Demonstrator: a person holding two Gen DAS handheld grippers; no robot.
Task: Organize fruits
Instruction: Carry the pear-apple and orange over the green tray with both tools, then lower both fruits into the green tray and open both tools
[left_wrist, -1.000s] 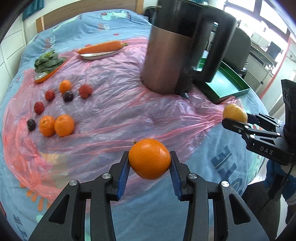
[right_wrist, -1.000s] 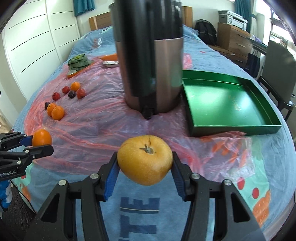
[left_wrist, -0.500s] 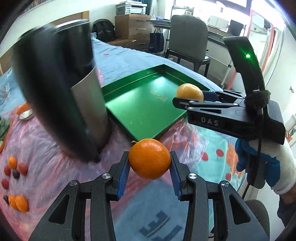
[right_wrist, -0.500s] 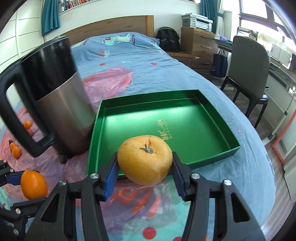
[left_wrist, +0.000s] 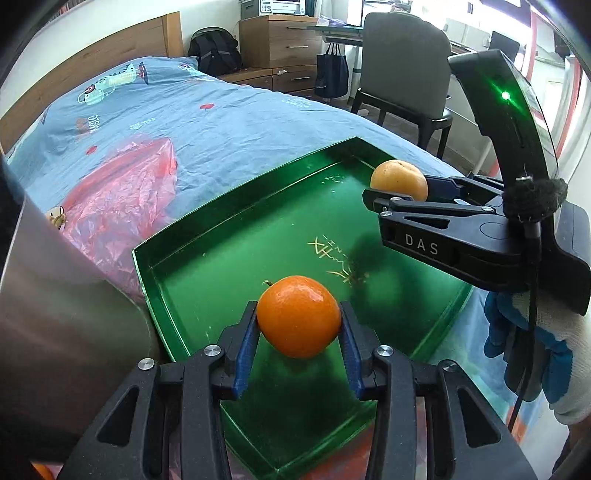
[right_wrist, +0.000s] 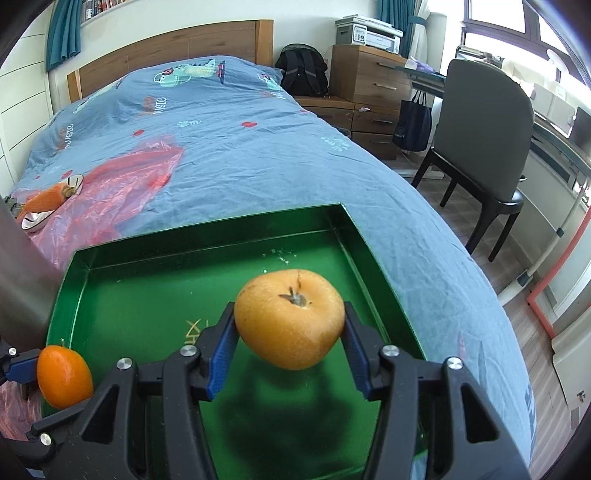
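Observation:
My left gripper (left_wrist: 299, 332) is shut on an orange (left_wrist: 298, 315) and holds it above the near left part of the green tray (left_wrist: 236, 206). My right gripper (right_wrist: 290, 330) is shut on a yellow pear-like fruit (right_wrist: 290, 317) and holds it above the tray (right_wrist: 147, 243), over its right half. The right gripper also shows in the left wrist view (left_wrist: 397, 188) with the yellow fruit (left_wrist: 398, 179). The orange shows at the lower left of the right wrist view (right_wrist: 63, 376). The tray floor is bare apart from gold lettering.
A steel kettle (left_wrist: 55, 302) stands just left of the tray. Pink plastic sheeting (right_wrist: 122, 184) covers the blue bedspread, with a carrot (right_wrist: 44, 197) on a small dish. A grey chair (right_wrist: 484, 140) and wooden drawers (right_wrist: 369, 77) stand right of the bed.
Both grippers have swung right from the pink sheet and the kettle to over the green tray, each keeping hold of its fruit, and now sit lower and closer to the tray floor.

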